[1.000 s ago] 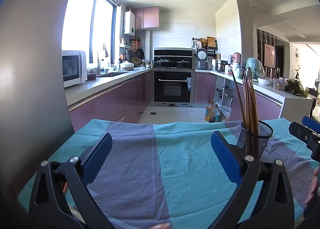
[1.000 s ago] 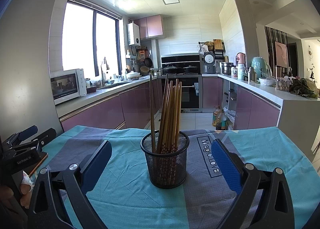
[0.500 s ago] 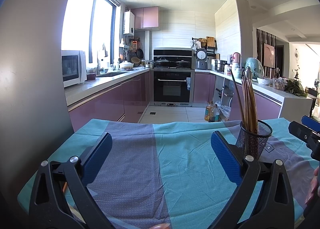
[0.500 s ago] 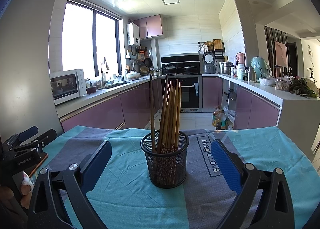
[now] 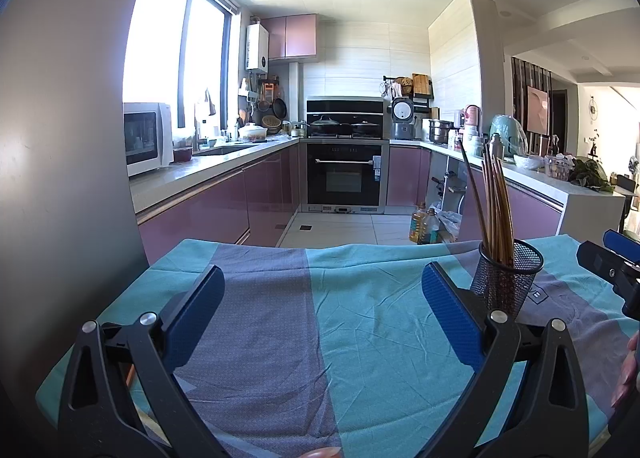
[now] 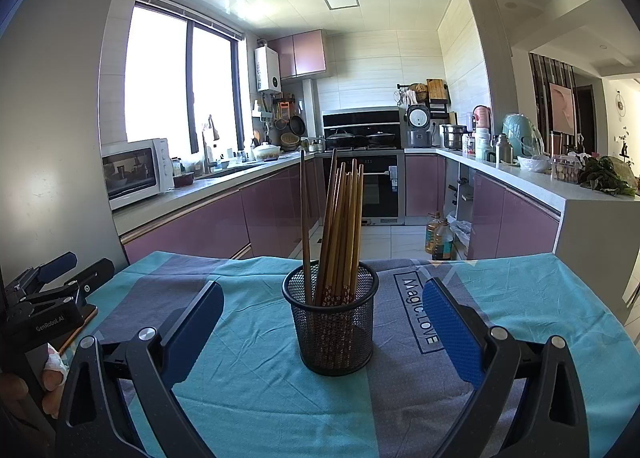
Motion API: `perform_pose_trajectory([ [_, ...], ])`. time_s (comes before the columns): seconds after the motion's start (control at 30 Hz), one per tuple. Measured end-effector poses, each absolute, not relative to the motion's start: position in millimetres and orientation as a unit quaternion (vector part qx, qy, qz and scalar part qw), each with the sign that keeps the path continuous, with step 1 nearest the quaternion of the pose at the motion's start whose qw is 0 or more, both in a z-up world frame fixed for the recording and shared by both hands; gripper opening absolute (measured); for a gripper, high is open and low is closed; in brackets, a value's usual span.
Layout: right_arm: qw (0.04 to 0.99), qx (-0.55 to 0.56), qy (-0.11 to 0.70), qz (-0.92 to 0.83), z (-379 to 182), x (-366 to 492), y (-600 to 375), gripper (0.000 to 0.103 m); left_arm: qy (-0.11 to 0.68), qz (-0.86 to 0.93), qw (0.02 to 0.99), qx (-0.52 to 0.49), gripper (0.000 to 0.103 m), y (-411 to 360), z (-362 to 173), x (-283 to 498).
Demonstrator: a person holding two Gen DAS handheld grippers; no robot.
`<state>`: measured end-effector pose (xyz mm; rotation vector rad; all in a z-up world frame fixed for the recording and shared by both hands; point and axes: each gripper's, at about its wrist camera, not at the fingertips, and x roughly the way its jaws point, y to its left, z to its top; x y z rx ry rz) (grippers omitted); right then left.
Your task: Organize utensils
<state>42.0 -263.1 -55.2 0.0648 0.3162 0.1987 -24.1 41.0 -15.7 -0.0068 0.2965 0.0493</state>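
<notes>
Right gripper [image 6: 323, 310] spread wide, empty; left gripper [image 5: 323, 304] likewise, over teal-grey tablecloth [image 5: 360, 322]. Wooden chopsticks [image 6: 340, 234] stand near-upright, tips hidden down in black mesh holder [image 6: 332, 322], mid-table between right fingers.

Both wrist views face the kitchen across the table, sharing the chopstick holder [image 6: 331, 322], nearer on the right.
</notes>
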Motion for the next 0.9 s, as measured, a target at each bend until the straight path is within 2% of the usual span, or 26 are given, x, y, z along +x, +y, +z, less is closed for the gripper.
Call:
perform_pose_trajectory([
  [0.9,0.981,0.036,0.160,0.099,-54.0,40.6,-261.8,0.096,0.150,0.026,0.988,0.000,0.097,39.2,-17.3,-24.4],
])
